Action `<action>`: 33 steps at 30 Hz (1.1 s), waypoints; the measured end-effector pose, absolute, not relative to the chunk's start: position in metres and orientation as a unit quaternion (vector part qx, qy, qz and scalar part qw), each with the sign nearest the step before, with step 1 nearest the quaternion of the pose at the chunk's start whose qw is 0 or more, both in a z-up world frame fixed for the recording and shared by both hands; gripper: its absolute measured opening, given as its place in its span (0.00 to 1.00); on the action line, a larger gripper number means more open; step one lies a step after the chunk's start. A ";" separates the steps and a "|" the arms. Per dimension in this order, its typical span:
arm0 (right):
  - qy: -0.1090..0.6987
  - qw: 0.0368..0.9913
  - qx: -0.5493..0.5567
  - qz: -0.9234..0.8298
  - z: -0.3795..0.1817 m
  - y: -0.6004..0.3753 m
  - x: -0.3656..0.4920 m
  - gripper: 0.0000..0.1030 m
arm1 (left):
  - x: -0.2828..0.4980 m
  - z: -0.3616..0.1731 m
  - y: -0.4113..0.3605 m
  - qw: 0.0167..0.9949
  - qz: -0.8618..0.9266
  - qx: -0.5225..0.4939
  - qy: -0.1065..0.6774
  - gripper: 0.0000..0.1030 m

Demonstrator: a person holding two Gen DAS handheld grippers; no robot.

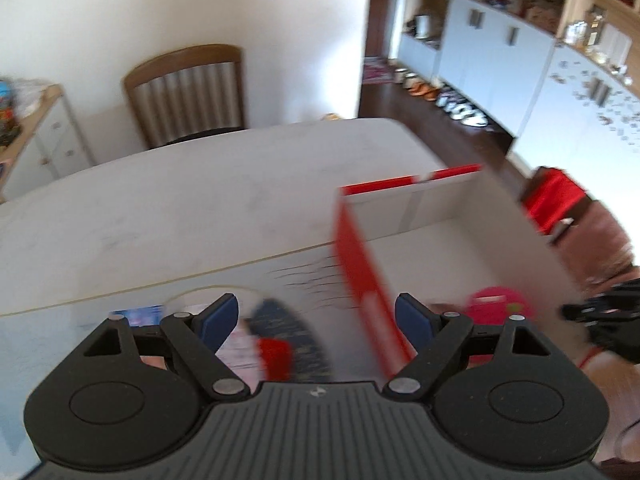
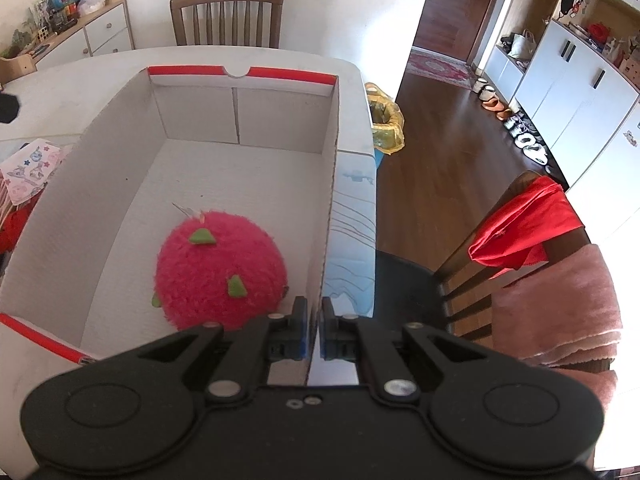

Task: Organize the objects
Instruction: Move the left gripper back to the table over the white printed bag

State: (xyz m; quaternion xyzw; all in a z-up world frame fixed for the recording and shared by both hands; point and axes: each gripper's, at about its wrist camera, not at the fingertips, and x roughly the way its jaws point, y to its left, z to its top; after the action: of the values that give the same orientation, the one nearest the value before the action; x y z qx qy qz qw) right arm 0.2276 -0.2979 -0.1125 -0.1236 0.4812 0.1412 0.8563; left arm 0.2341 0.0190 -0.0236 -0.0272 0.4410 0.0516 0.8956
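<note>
**Right gripper pinned the box wall; left gripper empty over the loose pile**

Hold, right side. The right gripper (image 2: 314, 330) was closed down onto the thin right-hand wall of the cardboard box (image 2: 128, 128), one pad inside and one outside, at about 6 o'clock in the right wrist view. Judged purpose: to keep the light, open-topped box from sliding on the counter (image 2: 80, 76) while items are dropped in.

Left side. The left gripper (image 1: 316, 316) stood wide apart with nothing between its pads (image 1: 218, 318). Its view was motion-blurred. Beneath it lay a dark patterned item (image 1: 292, 336) with a red patch, not identifiable, and a pale printed cloth (image 2: 30, 170) seen at 9 o'clock in the right wrist view, outside the box. Judged: these await sorting, and this gripper is free to fetch one.

Container. Box white inside, red trim along the rim, notch in the far wall at 12 o'clock. Contents: one pink plush fruit (image 2: 220, 268) with green felt tabs, resting on the floor at the near right corner, close to the gripped wall. The rest of the floor was bare.

Surroundings. A wooden chair (image 2: 226, 14) stood beyond the counter at 12 o'clock; a chair with a red cloth (image 2: 524, 224) at 3 o'clock.
</note>
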 end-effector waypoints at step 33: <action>0.484 0.859 -0.139 0.096 -0.114 -0.285 0.228 0.06 | 0.242 -0.105 0.112 0.850 0.031 -0.119 0.513 0.17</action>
State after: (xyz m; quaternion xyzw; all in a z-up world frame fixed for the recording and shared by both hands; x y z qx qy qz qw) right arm 0.2285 -0.2847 -0.1136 -0.1386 0.4837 0.0958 0.8589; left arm 0.2424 0.1116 -0.1050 -0.1189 0.5130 0.0315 0.8495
